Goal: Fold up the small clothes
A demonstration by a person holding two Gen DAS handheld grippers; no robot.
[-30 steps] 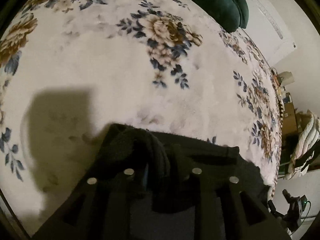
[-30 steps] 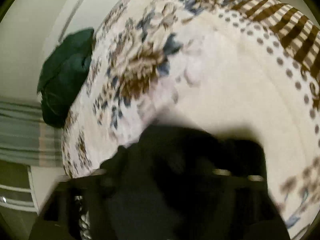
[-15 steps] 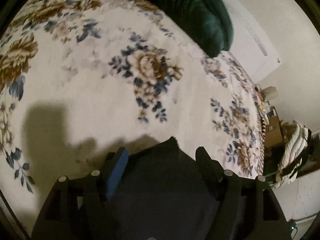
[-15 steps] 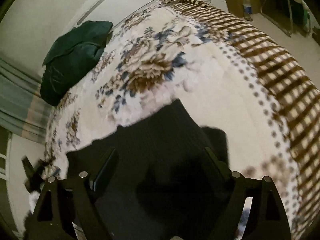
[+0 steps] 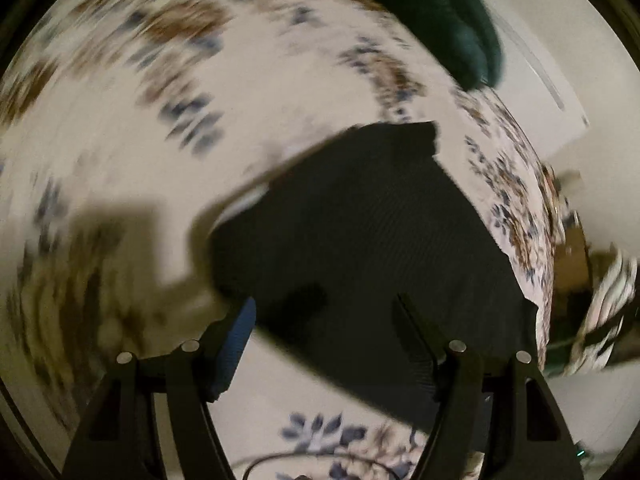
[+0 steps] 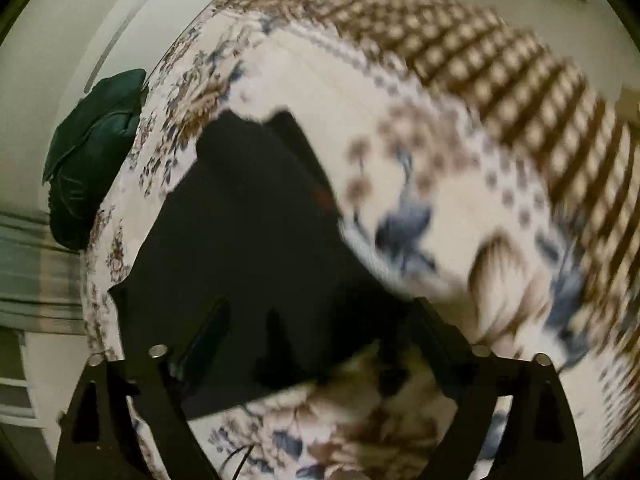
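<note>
A small black garment lies spread flat on the floral blanket, with a notched corner at its far end. My left gripper hovers above the garment's near edge. It is open, and its blue pad is bare. In the right wrist view the same garment stretches away toward the bed's far left side. My right gripper is over its near end, and its jaws are opening with nothing pinched between them. Both views are blurred by motion.
A dark green cushion sits at the head of the bed against a white wall, also in the right wrist view as the cushion. The blanket's brown checked border runs along the right. Striped cloth and clutter stand beyond the bed's edge.
Both grippers let go of the black garment and drew back toward the near side. The cloth was bunched in the left jaws and now lies flat.
</note>
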